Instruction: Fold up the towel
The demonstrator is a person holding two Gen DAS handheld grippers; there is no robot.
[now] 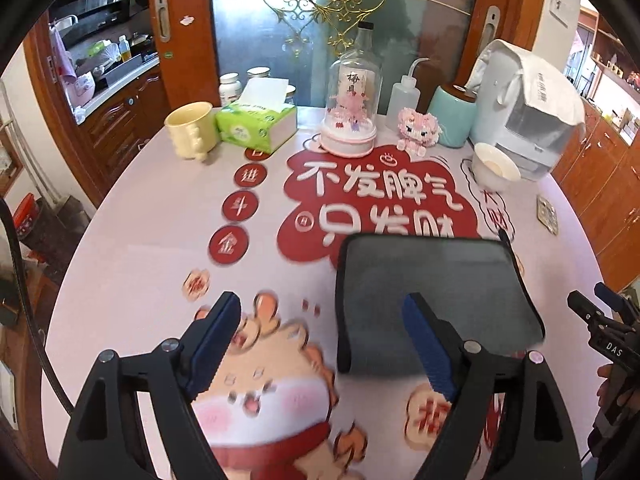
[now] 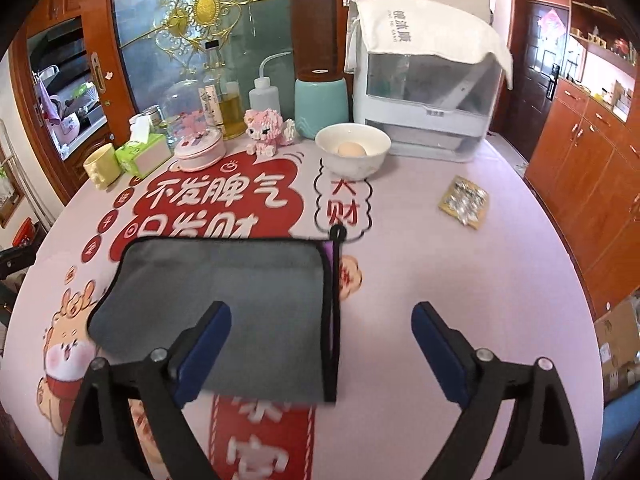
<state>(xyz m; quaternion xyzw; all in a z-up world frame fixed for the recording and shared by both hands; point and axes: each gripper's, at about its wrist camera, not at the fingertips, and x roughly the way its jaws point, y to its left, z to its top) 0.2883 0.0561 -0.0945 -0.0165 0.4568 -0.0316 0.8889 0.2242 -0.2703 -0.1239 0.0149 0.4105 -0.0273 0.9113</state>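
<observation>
Left tongs (image 1: 324,340), right tongs (image 2: 322,344) spread; towel (image 2: 240,308) between, flat.

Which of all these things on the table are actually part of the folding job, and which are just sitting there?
Part of the job:
towel
left gripper, open
right gripper, open

Just lying about:
bowl with an egg
mug
tissue box
pink block toy
squeeze bottle
teal canister
foil packet
</observation>
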